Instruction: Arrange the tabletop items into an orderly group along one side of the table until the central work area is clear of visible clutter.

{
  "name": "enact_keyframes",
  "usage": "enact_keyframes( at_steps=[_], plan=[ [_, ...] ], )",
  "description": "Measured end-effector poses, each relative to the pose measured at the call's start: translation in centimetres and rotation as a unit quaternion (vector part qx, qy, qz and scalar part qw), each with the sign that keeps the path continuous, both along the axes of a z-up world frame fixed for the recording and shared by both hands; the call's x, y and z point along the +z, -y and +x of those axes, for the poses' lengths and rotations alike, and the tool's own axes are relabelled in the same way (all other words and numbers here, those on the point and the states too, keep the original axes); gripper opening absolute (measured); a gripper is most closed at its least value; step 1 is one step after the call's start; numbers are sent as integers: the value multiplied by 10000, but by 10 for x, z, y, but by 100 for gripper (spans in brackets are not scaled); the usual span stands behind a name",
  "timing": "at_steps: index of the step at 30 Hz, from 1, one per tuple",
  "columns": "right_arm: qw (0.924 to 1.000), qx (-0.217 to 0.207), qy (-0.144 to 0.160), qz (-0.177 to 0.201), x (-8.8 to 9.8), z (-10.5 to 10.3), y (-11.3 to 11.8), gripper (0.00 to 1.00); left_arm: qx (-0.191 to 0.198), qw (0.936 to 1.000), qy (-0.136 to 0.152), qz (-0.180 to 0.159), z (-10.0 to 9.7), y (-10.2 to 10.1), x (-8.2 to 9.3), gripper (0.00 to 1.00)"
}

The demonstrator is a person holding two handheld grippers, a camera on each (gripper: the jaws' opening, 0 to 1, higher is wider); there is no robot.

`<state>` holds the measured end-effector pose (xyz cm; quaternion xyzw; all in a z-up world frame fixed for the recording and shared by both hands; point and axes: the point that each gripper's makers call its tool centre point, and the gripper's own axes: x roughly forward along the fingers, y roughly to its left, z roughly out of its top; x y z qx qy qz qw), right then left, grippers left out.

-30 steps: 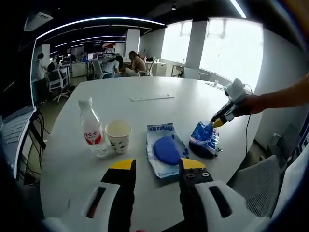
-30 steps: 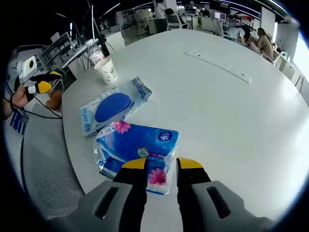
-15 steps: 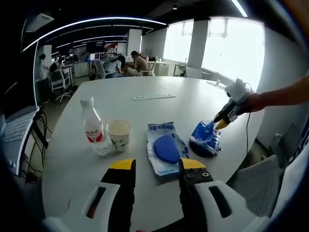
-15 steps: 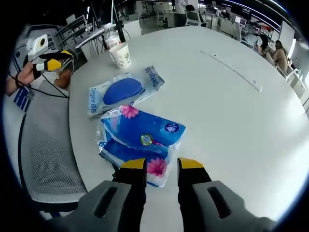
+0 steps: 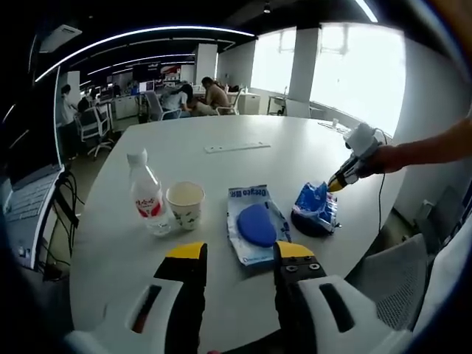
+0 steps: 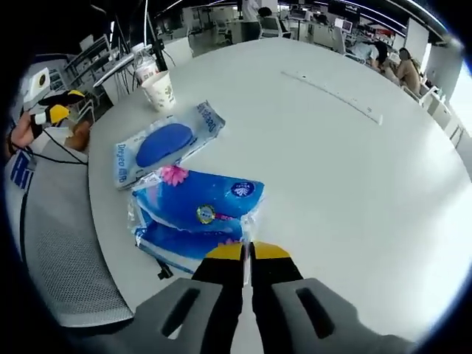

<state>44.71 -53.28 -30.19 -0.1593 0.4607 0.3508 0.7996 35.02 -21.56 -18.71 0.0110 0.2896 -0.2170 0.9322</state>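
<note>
Half a second ago the right gripper (image 6: 246,251) stood parted; now its jaws are pinched together on the near edge of the blue tissue pack (image 6: 195,214), whose gripped corner is hidden. Beside it lie the wipes packet (image 6: 162,144), paper cup (image 5: 185,204) and bottle (image 5: 147,195), near the table (image 6: 354,169) edge. The left gripper (image 5: 237,252) hovers wide apart, holding nothing.

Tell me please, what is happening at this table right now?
A person is tidying a white table with a claw in each hand. The right claw is shut on the edge of the blue tissue pack. The left claw is open and holds nothing. Beside the tissue pack, near the table's edge, sit a wet-wipes pack, a paper cup and a water bottle.
</note>
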Motion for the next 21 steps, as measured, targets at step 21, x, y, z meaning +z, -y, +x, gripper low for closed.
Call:
enact_keyframes(
  at_steps=[21],
  plan=[
    [9870,-1516,-30,525,2,18,15,0,-310,9995,-85,79,3,24,-4,35]
  ],
)
